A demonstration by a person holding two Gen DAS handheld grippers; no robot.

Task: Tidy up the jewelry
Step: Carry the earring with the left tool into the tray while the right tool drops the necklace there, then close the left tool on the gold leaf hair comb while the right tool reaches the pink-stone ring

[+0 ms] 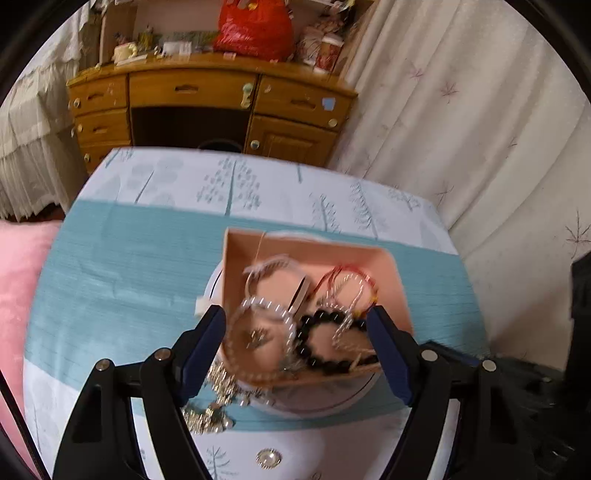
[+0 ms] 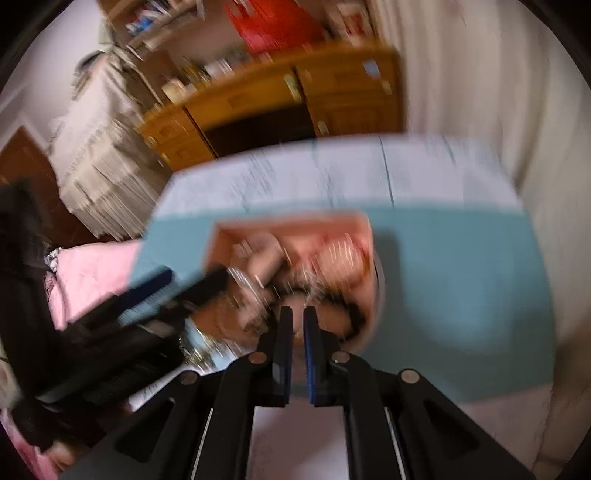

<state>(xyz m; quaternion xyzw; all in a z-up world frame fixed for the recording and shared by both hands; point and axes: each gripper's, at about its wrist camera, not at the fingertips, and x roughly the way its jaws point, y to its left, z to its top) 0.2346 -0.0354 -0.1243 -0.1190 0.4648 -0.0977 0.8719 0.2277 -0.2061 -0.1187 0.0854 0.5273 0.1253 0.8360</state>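
A pink box [image 1: 380, 269] sits on a white round base [image 1: 325, 402] on the blue cloth. It holds a black bead bracelet [image 1: 317, 343], a clear bead bracelet [image 1: 266, 310], a red cord bracelet [image 1: 351, 277] and a silver bangle [image 1: 273, 269]. A silver chain [image 1: 218, 402] and a round brooch [image 1: 268, 458] lie on the cloth in front. My left gripper [image 1: 297, 328] is open, its fingers astride the box's near part. My right gripper [image 2: 297, 317] is nearly shut with a narrow gap, over the blurred box [image 2: 288, 232]; nothing shows between its pads. The left gripper [image 2: 177, 284] shows at left.
The blue-and-white tree-print cloth [image 1: 129, 266] covers the table. A wooden desk [image 1: 207, 107] with drawers stands behind, with a red bag [image 1: 255, 29] on top. Cream curtains [image 1: 480, 129] hang at right. A pink blanket [image 1: 18, 280] lies at left.
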